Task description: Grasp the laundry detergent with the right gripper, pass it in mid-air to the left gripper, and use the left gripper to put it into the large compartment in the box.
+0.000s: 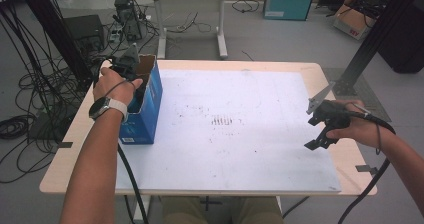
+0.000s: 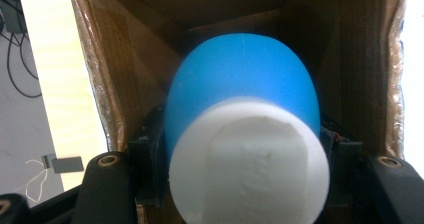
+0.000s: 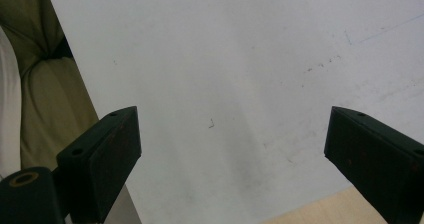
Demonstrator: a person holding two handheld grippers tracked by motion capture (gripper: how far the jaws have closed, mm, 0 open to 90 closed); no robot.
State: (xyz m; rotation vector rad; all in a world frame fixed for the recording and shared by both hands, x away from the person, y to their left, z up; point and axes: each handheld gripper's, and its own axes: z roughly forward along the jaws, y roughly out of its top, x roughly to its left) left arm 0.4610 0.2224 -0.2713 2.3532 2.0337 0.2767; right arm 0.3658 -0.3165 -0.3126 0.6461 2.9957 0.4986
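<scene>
A blue cardboard box [image 1: 145,109] with its top open stands at the table's left edge. My left gripper [image 1: 131,66] reaches into that opening from above. In the left gripper view, my left gripper [image 2: 245,149] is shut on a rounded blue object [image 2: 240,79] with a flat white round end [image 2: 250,164] facing the camera, down between the brown inner walls [image 2: 130,69] of the box. My right gripper [image 1: 322,138] hovers over the right side of the white mat [image 1: 225,149]. In its own view my right gripper [image 3: 232,129] stands wide open, with nothing between the jaws.
The white mat [image 3: 225,59] covers most of the wooden table [image 1: 75,134]. Cables [image 1: 30,99] lie on the floor to the left. A desk [image 1: 190,4] stands beyond the table, and a black frame post [image 1: 370,44] rises at the right. My trouser leg [image 3: 45,84] is beside the mat's edge.
</scene>
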